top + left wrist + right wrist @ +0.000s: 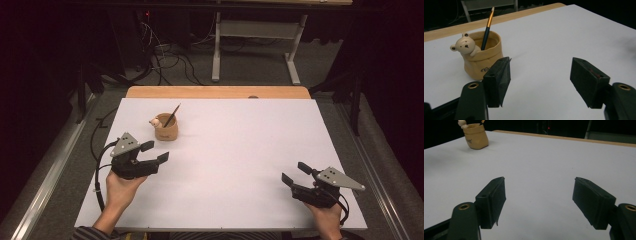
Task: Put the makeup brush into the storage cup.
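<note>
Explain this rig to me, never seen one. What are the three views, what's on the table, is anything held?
No robot: a person holds a two-jaw gripper in each hand. The high view looks down on the white table, with the left gripper and right gripper near its front edge. The other two views come from cameras riding on each gripper, looking along its black jaws. On the table stands a tan bear-shaped pot with a paintbrush leaning inside. Both grippers are open and hold nothing.

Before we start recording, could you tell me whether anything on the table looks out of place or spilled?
Nothing stands out. The bear pot stands upright on the white table, the brush leans inside it, and nothing has spilled.
</note>
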A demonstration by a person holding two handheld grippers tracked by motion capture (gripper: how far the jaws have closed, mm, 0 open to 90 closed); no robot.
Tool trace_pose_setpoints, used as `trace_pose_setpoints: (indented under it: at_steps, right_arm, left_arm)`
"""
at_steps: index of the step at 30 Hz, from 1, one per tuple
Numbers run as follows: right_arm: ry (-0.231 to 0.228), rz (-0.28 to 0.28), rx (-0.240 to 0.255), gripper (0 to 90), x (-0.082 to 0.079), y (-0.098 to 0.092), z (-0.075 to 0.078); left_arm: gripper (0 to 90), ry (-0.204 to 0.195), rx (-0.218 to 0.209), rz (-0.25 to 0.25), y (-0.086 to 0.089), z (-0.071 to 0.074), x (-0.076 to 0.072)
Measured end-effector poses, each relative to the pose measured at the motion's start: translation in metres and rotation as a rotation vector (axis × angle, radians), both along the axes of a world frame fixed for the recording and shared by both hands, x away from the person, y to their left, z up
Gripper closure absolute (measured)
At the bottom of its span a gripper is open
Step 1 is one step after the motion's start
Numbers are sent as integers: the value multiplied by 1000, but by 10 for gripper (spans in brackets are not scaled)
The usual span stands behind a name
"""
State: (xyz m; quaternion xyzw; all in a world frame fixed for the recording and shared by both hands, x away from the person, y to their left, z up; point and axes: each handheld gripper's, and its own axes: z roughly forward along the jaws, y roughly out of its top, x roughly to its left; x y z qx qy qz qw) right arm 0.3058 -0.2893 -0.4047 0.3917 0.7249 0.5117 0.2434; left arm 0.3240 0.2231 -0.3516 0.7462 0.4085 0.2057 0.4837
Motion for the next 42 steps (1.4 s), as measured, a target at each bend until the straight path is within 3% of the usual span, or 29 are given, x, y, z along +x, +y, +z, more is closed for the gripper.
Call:
trace_pose_setpoints:
  at_steps: [42]
  right_arm:
    - [0,2,0,285,0,0,0]
  left_arm:
    - [336,33,-44,24,-4,-24,-5]
